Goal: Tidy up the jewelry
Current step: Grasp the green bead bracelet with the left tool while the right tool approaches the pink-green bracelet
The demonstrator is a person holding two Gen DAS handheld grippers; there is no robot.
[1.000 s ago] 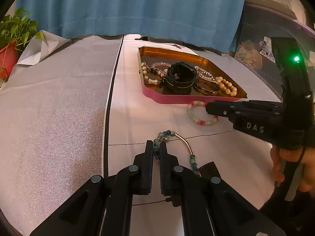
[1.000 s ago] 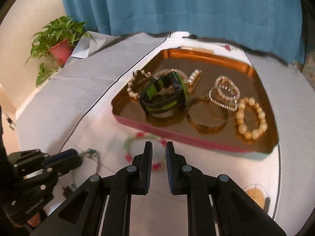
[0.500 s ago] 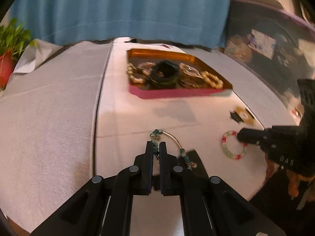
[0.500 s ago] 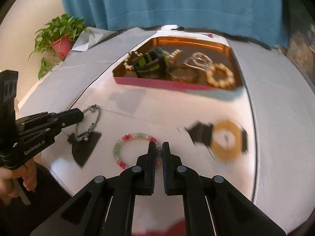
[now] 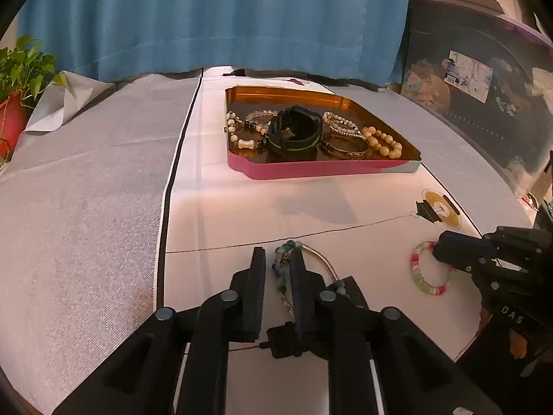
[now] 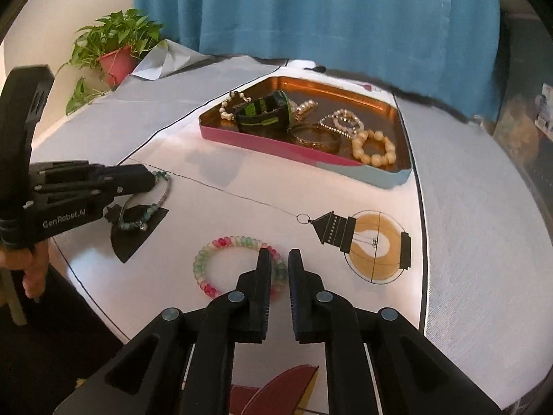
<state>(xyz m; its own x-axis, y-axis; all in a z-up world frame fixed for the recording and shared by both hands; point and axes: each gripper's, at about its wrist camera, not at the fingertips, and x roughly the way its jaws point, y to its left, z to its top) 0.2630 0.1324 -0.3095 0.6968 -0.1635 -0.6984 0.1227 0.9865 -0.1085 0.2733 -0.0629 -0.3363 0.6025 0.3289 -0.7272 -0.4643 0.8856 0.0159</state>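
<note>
A pink-sided tray (image 5: 325, 169) (image 6: 262, 140) with a copper floor holds a black and green watch (image 5: 295, 131), a gold bangle and several bead bracelets. My left gripper (image 5: 278, 259) is slightly open, its fingers either side of a teal bead and silver bracelet (image 5: 281, 269) (image 6: 145, 216) lying on the cloth. My right gripper (image 6: 278, 259) is slightly open, its fingers either side of the rim of a pink, green and white bead bracelet (image 6: 238, 266) (image 5: 430, 273) on the cloth. Both grippers are near the table's front edge.
A potted plant (image 6: 114, 52) stands at the far left. A blue curtain (image 5: 214, 17) hangs behind the table. The white cloth carries a printed lantern (image 6: 373, 242) and a black line. The table edge falls away at the front left in the right wrist view.
Both grippers have pulled back from the tray toward the front edge, dragging their bracelets along. Both grippers' fingers have since parted slightly, and the bracelets lie on the cloth.
</note>
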